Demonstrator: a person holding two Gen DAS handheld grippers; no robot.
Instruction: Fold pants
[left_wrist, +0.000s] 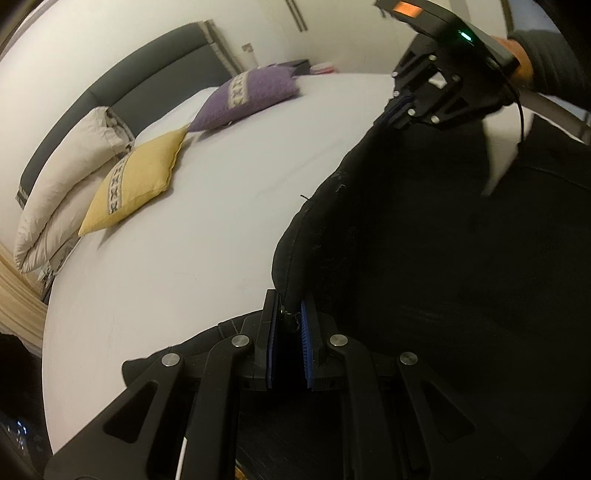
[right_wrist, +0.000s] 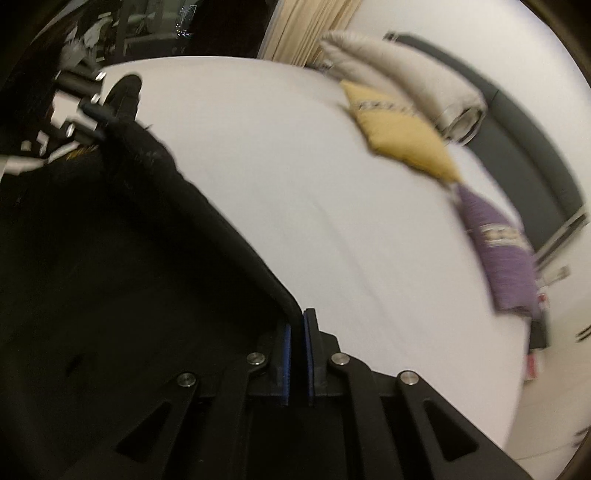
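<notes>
Black pants (left_wrist: 424, 240) hang stretched above a white bed (left_wrist: 207, 229). My left gripper (left_wrist: 290, 314) is shut on one corner of their top edge, the dark cloth pinched between its blue pads. In the same view my right gripper (left_wrist: 400, 105) sits at the upper right, held by a person's hand (left_wrist: 522, 64), and is closed on the other corner. The right wrist view shows the pants (right_wrist: 122, 258) running from my right gripper (right_wrist: 297, 325), shut on the black hem, up to my left gripper (right_wrist: 98, 114) at the far left.
A yellow cushion (left_wrist: 136, 184), a purple cushion (left_wrist: 247, 98) and a pale folded duvet (left_wrist: 70, 177) lie near the grey headboard (left_wrist: 147, 85). Beige curtains (right_wrist: 310, 26) hang beyond the bed's far edge. A dark sleeve (left_wrist: 554, 62) is at the upper right.
</notes>
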